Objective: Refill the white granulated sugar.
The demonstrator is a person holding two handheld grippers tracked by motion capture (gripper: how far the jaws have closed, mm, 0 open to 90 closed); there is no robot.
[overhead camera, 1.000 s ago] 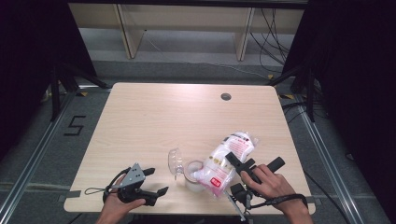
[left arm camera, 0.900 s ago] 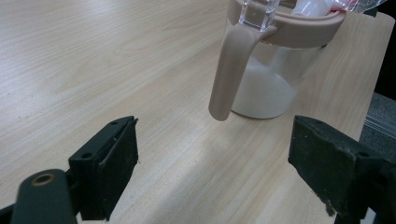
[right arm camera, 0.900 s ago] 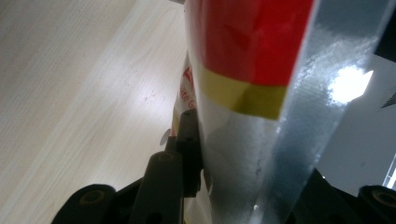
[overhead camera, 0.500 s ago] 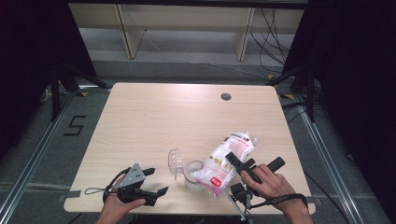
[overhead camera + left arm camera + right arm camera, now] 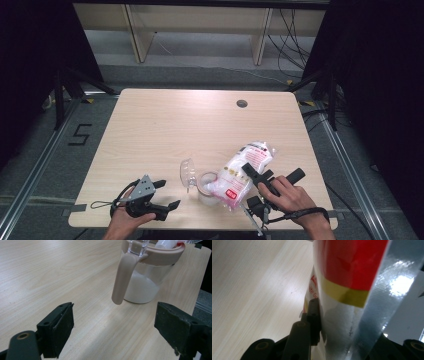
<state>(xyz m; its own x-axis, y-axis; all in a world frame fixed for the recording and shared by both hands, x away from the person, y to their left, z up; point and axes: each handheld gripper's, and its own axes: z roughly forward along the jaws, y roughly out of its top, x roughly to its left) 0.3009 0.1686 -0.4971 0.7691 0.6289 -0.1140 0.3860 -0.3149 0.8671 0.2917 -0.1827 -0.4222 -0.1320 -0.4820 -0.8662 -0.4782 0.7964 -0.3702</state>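
A clear plastic bag (image 5: 245,167) of white granules with red and pink print lies tilted, its low end over a clear container (image 5: 206,187) near the table's front edge. My right gripper (image 5: 252,174) is shut on the bag. In the right gripper view the left finger (image 5: 313,315) presses the bag (image 5: 347,270), and the other jaw is hidden behind it. The container (image 5: 147,277) has a tan rim, a hanging tan flap (image 5: 123,280) and white granules at its bottom. Its clear lid (image 5: 187,172) stands open. My left gripper (image 5: 169,194) is open left of the container, holding nothing.
The wooden table (image 5: 165,130) has a round cable hole (image 5: 242,103) at the back right. Pale shelving (image 5: 200,25) stands beyond the far edge. Metal rails and a floor mark "5" (image 5: 80,134) flank the table.
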